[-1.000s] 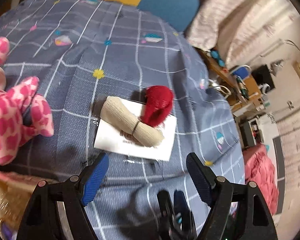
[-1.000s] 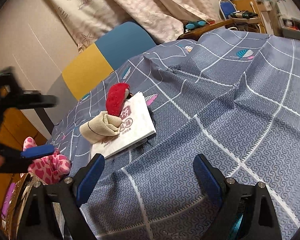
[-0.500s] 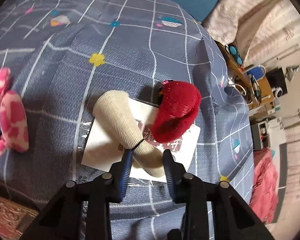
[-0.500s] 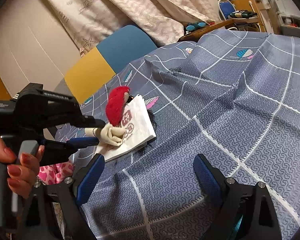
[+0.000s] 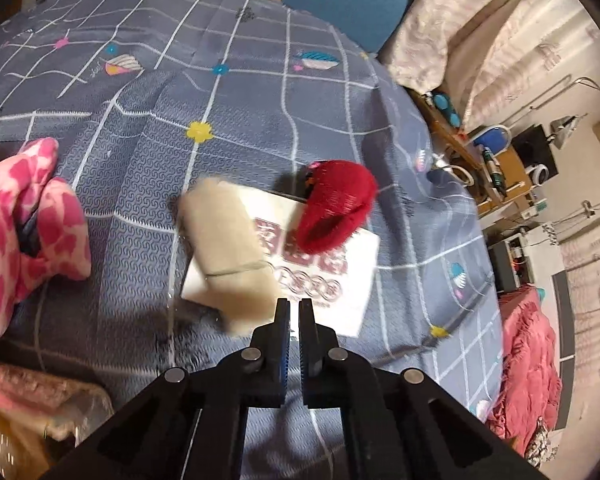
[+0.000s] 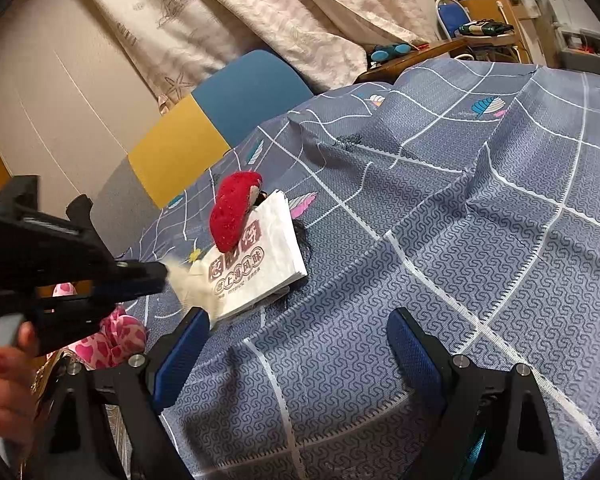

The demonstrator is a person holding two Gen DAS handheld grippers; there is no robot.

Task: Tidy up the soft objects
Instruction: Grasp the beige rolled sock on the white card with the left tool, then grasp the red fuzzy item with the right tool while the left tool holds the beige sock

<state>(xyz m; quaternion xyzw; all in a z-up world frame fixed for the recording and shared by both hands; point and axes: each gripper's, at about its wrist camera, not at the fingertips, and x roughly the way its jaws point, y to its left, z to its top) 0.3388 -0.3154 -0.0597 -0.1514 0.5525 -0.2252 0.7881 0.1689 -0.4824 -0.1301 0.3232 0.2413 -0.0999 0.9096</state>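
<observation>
My left gripper (image 5: 294, 312) has pressed together with nothing between its pads; the beige roll (image 5: 230, 256) lies just beside it, half on the paper bag (image 5: 340, 280) mid-table. My right gripper (image 6: 296, 348) stands spread.

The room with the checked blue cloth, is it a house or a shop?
Most likely a home, probably a bedroom or living room. Patterned curtains hang along the wall, a pink plush toy lies on the blue checked cloth, and a cluttered wooden desk stands off to the side.

Chinese characters — white paper packet (image 6: 260, 268)
</observation>
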